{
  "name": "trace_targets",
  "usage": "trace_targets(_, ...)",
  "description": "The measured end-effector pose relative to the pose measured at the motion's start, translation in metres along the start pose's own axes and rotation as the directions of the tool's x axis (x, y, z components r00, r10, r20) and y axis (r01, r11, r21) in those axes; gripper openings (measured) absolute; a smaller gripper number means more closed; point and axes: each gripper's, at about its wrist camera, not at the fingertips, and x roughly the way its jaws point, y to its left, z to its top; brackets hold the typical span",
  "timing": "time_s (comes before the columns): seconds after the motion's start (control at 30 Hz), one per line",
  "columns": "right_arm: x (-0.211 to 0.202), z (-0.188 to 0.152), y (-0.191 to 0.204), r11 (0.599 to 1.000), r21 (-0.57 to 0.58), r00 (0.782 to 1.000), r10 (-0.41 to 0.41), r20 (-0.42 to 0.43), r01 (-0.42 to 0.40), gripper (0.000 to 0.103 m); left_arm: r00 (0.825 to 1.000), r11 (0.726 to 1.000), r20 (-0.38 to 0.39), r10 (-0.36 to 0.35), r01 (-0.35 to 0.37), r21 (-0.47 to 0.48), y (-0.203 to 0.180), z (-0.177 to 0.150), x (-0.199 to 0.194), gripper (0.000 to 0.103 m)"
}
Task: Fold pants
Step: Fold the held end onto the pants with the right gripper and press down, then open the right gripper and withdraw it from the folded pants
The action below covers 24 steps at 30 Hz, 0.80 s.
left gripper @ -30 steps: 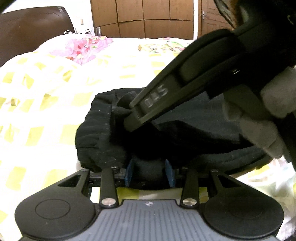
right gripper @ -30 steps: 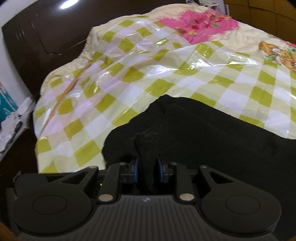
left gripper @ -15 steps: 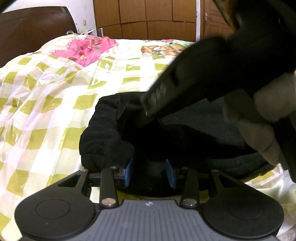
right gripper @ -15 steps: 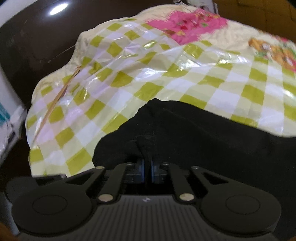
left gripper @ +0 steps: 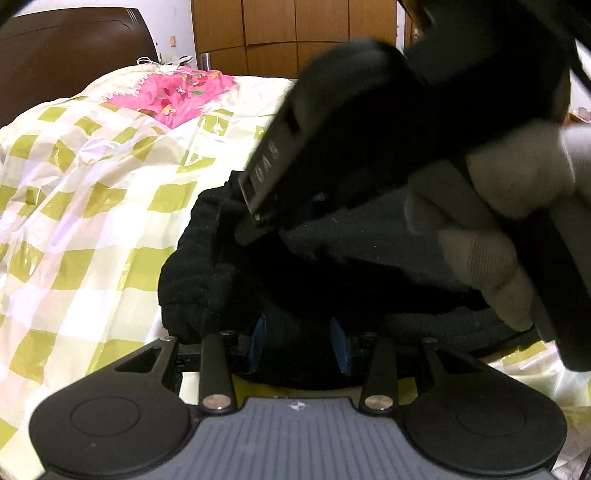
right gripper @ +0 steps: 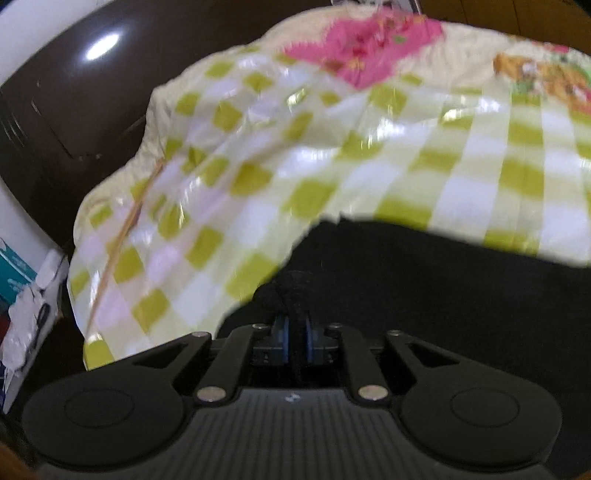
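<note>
Left wrist view: black fleece pants [left gripper: 229, 280], bunched on checked bedcover [left gripper: 81, 206], long axis undeterminable; left claw [left gripper: 299, 343] half-open on a fold; right claw [right gripper: 294, 334] opening, fabric pinched.

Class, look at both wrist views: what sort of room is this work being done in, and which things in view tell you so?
Most likely a bedroom: a bed under a checked cover, a dark headboard behind it, and wooden wardrobe doors along the far wall.

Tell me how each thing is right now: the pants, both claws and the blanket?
Pants: black, bunched in layers on the bed, not neatly folded yet.
Left claw: part open, thick fold of pants between the pads.
Right claw: nearly shut on a thin pinch of pants, opening slightly.
Blanket: checked, spread out, wrinkled.
</note>
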Motion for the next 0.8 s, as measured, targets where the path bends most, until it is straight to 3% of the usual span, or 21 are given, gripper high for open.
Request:
trace_targets(0.13, -0.009, -0.001, -0.011, 0.996, 0.046, 0.997, 0.075, 0.006, -0.075, 0.019, 1.0, 1.0, -0.005, 0.008, -0.008, 0.023, -0.007, 0.003, -0.008, 0.052)
trace_targets(0.3, -0.04, 0.003, -0.006, 0.993, -0.02, 0.992, 0.117, 0.052, -0.116, 0.021, 1.0, 0.998, 0.003, 0.022, -0.022, 0.053, -0.016, 0.009, -0.015, 0.052)
trace_targets(0.47, -0.072, -0.004, -0.013, 0.993, -0.034, 0.99, 0.113, 0.083, -0.111, 0.025, 0.998, 0.997, 0.034, 0.048, -0.05, 0.058, -0.023, 0.018, -0.026, 0.052)
trace_targets(0.67, -0.104, -0.019, -0.051, 0.999, -0.003, 0.992, -0.042, 0.116, 0.042, 0.028, 0.992, 0.997, 0.122, 0.037, -0.044, 0.063, -0.043, 0.043, -0.026, 0.052)
trace_targets(0.8, -0.119, -0.03, -0.082, 0.99, 0.053, 0.984, -0.135, 0.114, 0.129, 0.028, 0.991, 0.995, 0.129, 0.022, -0.035, 0.092, -0.06, 0.056, -0.007, 0.057)
